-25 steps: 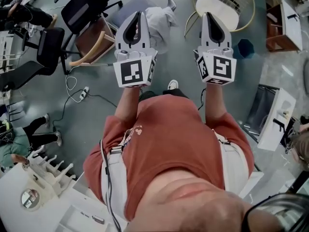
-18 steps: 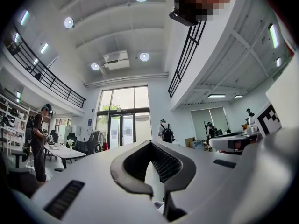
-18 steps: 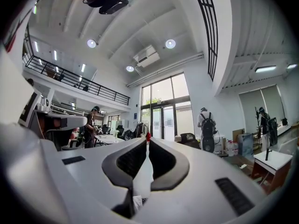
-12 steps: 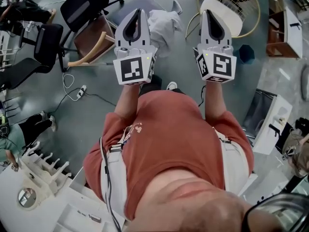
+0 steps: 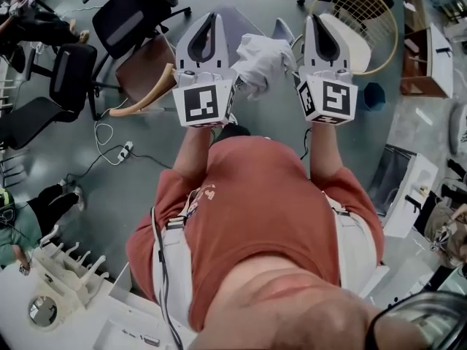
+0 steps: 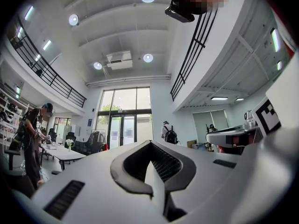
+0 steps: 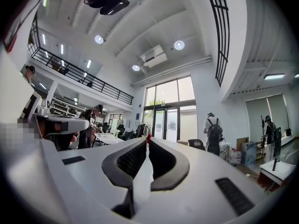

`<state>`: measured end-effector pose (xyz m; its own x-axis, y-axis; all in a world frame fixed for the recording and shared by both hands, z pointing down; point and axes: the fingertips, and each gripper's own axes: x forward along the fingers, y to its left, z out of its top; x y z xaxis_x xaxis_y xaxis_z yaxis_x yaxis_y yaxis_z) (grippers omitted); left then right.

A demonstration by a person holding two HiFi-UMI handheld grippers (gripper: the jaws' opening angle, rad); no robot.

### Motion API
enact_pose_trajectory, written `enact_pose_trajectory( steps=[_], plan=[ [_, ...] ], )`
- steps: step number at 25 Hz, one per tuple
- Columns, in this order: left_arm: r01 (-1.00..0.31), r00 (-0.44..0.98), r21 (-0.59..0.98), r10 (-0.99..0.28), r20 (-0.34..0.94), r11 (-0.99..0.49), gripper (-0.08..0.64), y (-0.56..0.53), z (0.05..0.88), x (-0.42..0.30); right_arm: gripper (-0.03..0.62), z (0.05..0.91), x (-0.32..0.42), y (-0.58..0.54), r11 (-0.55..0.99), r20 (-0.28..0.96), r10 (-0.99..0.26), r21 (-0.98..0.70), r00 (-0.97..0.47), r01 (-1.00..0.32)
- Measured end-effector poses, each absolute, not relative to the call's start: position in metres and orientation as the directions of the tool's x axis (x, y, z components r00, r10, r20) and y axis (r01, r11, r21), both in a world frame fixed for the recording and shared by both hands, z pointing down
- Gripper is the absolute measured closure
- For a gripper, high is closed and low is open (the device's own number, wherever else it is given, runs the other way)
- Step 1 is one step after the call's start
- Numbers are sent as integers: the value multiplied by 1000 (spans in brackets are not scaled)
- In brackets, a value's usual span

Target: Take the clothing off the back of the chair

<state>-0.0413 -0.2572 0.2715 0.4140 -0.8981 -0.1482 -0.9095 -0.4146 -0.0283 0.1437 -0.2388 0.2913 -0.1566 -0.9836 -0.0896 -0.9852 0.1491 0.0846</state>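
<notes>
Both your tools are closed with nothing in them: left tool (image 5: 211, 19) and right tool (image 5: 316, 20), jaws together. White clothing (image 5: 261, 63) is draped on the grey chair (image 5: 237, 22) below, seen between the two tools, neither touching it.

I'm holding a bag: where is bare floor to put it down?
Floor is bare left of the person, below the cable, and right, between bin and cabinet. Crowded ahead: the chairs and clothing.

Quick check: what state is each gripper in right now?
Left gripper: shut, nothing between its jaws.
Right gripper: shut, nothing between its jaws.
</notes>
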Motion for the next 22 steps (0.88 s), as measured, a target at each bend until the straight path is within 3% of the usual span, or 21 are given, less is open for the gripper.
enact_pose_trajectory(
  steps=[10,15,22],
  plan=[
    [-898,439,-13,-891,-113,-441,546,-314,277,-80,561,291,104,-287,110,-72,-990,104,-118,-988],
    [-886,459,-5,-876,-150,-464,546,-322,274,-77,561,291,104,-293,99,-69,-992,101,-106,-990],
    [-888,460,-64,-882,-105,-456,546,-326,287,-61,561,291,121,-304,130,-79,-987,102,-138,-986]
  ],
)
